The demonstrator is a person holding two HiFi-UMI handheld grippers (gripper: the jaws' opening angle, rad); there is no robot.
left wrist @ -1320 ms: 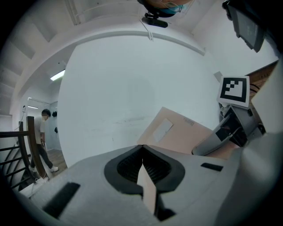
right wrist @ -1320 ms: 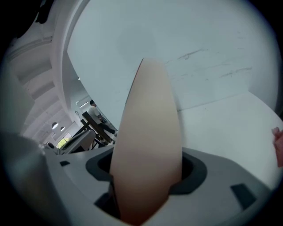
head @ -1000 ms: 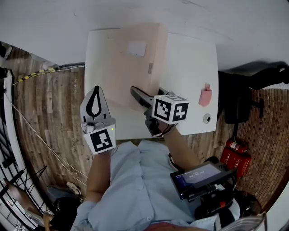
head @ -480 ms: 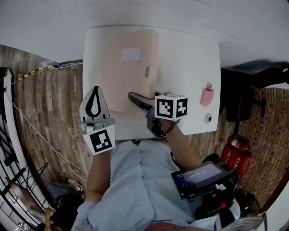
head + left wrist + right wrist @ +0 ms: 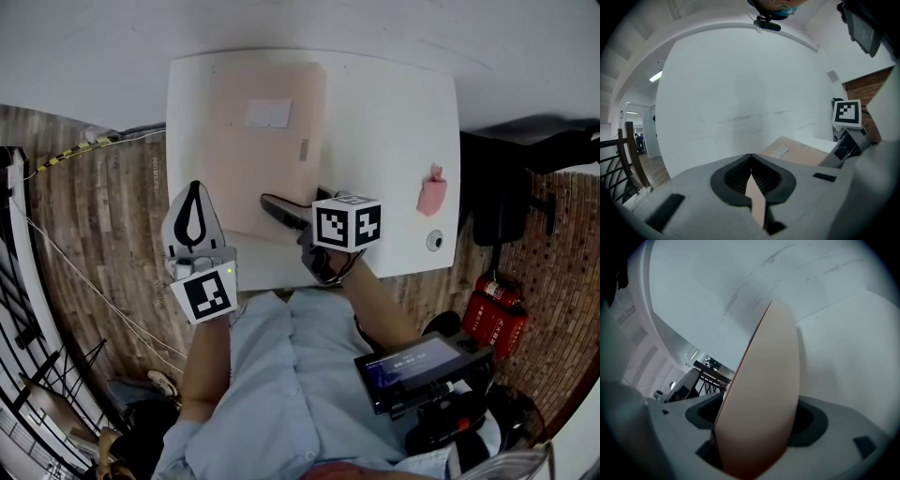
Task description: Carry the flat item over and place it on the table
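Observation:
A flat pinkish folder [image 5: 253, 141] with a white label lies on the white table [image 5: 394, 122], along its left half. My right gripper [image 5: 295, 202] sits at the folder's near right corner. Its jaws have just been opening, and they stand wide on either side of the folder's edge [image 5: 764, 394] with a gap on each side. My left gripper [image 5: 194, 185] hangs off the table's near left corner over the wooden floor. It is shut with its tips touching [image 5: 750, 157] and holds nothing. From the left gripper view the folder [image 5: 797, 152] shows beyond it.
A small pink object [image 5: 428, 195] and a little round thing [image 5: 434, 241] lie near the table's right edge. A black chair [image 5: 506, 187] and a red fire extinguisher [image 5: 497, 314] stand to the right. A white wall runs behind the table, and a black railing [image 5: 23, 375] stands at the left.
The folder's raised right side has come down flat on the table, and my right gripper has sunk slightly with it. The left gripper has stayed where it was.

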